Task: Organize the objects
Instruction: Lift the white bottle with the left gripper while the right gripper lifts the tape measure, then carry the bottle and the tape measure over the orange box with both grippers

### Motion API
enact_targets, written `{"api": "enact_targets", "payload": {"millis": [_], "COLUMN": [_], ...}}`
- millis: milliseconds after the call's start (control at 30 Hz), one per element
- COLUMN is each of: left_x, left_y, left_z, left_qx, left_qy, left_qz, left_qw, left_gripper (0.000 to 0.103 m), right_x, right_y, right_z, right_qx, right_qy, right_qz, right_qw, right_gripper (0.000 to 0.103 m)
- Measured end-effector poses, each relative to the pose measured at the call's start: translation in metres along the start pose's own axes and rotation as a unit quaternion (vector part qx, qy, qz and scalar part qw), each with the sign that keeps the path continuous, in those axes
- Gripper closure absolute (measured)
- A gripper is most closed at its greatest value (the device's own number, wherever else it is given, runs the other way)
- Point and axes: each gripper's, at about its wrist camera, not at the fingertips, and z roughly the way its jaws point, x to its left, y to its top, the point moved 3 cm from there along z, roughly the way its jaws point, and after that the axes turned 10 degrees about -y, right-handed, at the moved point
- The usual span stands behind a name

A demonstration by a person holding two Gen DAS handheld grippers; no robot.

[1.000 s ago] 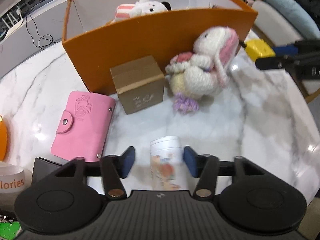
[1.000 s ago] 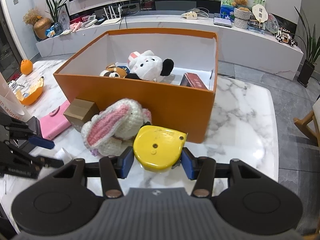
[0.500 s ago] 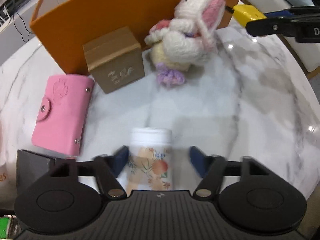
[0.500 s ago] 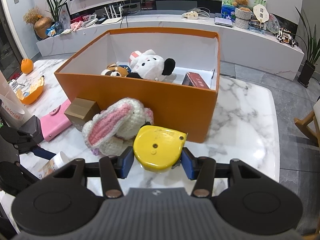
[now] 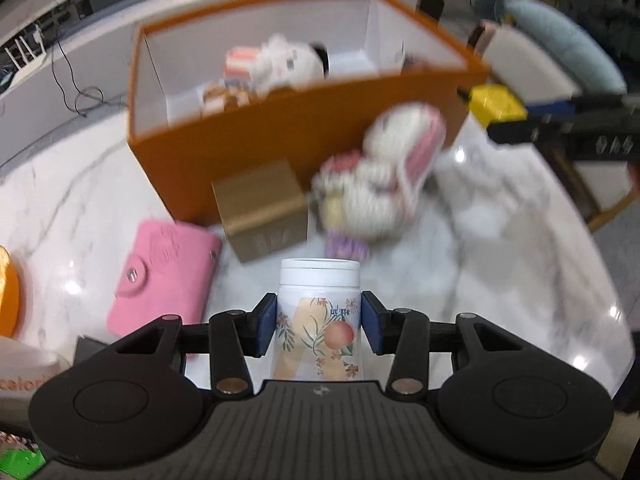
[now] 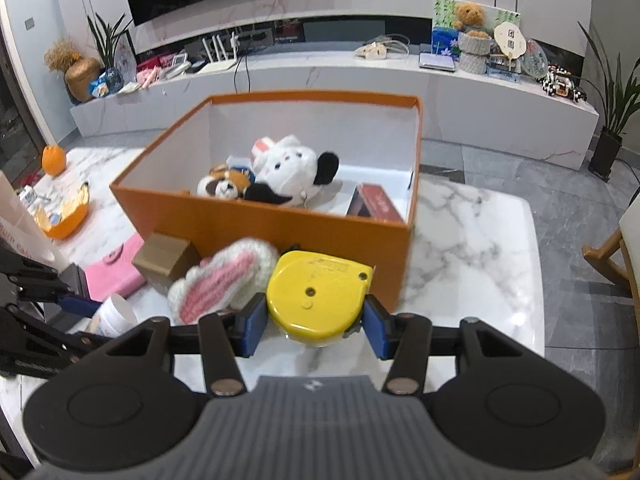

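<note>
Between my left gripper's (image 5: 319,325) pads sits the floral jar (image 5: 319,320), clamped at mid-body, upright above the marble table (image 5: 500,248); smooth plastic, probably light and slippery. My right gripper (image 6: 315,322) pinches the yellow tape measure (image 6: 318,298), rigid, near the orange box (image 6: 280,224).
</note>
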Motion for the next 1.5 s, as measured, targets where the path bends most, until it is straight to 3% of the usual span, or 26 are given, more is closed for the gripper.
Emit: {"api": "enact_targets", "payload": {"millis": [300, 500, 633, 767, 900, 967, 1100, 1233, 1367, 1500], "left_x": [0.004, 0.023, 0.045, 0.059, 0.074, 0.078, 0.075, 0.070, 0.063, 0.058], "left_y": [0.045, 0.074, 0.082, 0.087, 0.085, 0.087, 0.090, 0.093, 0.090, 0.091], "left_z": [-0.039, -0.051, -0.052, -0.051, -0.048, -0.040, -0.030, -0.017, -0.012, -0.005], "left_qx": [-0.108, -0.189, -0.243, -0.302, -0.379, -0.398, -0.430, -0.442, -0.448, -0.429], "left_qy": [-0.032, -0.063, -0.093, -0.092, -0.119, -0.131, -0.094, -0.066, -0.052, -0.038], "left_qz": [-0.040, -0.109, -0.178, -0.201, -0.245, -0.256, -0.239, -0.207, -0.201, -0.197], "left_qw": [0.9929, 0.9738, 0.9490, 0.9273, 0.8845, 0.8713, 0.8658, 0.8705, 0.8695, 0.8810], "left_gripper": [0.051, 0.051, 0.051, 0.051, 0.051, 0.051, 0.051, 0.051, 0.051, 0.051], "right_x": [-0.007, -0.010, -0.011, -0.010, -0.007, -0.003, 0.004, 0.012, 0.015, 0.018], "right_y": [0.022, 0.037, 0.042, 0.046, 0.049, 0.049, 0.048, 0.048, 0.045, 0.043], "right_z": [-0.007, -0.001, 0.009, 0.020, 0.032, 0.037, 0.044, 0.047, 0.054, 0.060], "right_qx": [-0.032, -0.053, -0.062, -0.070, -0.081, -0.091, -0.119, -0.140, -0.138, -0.131], "right_qy": [0.004, 0.003, 0.006, 0.002, 0.001, 0.000, -0.001, -0.006, -0.016, -0.016], "right_qz": [0.037, 0.071, 0.090, 0.108, 0.126, 0.124, 0.116, 0.091, 0.076, 0.069], "right_qw": [0.999, 0.996, 0.994, 0.992, 0.989, 0.988, 0.986, 0.986, 0.987, 0.989], "right_gripper": [0.050, 0.050, 0.050, 0.050, 0.050, 0.050, 0.050, 0.050, 0.050, 0.050]}}
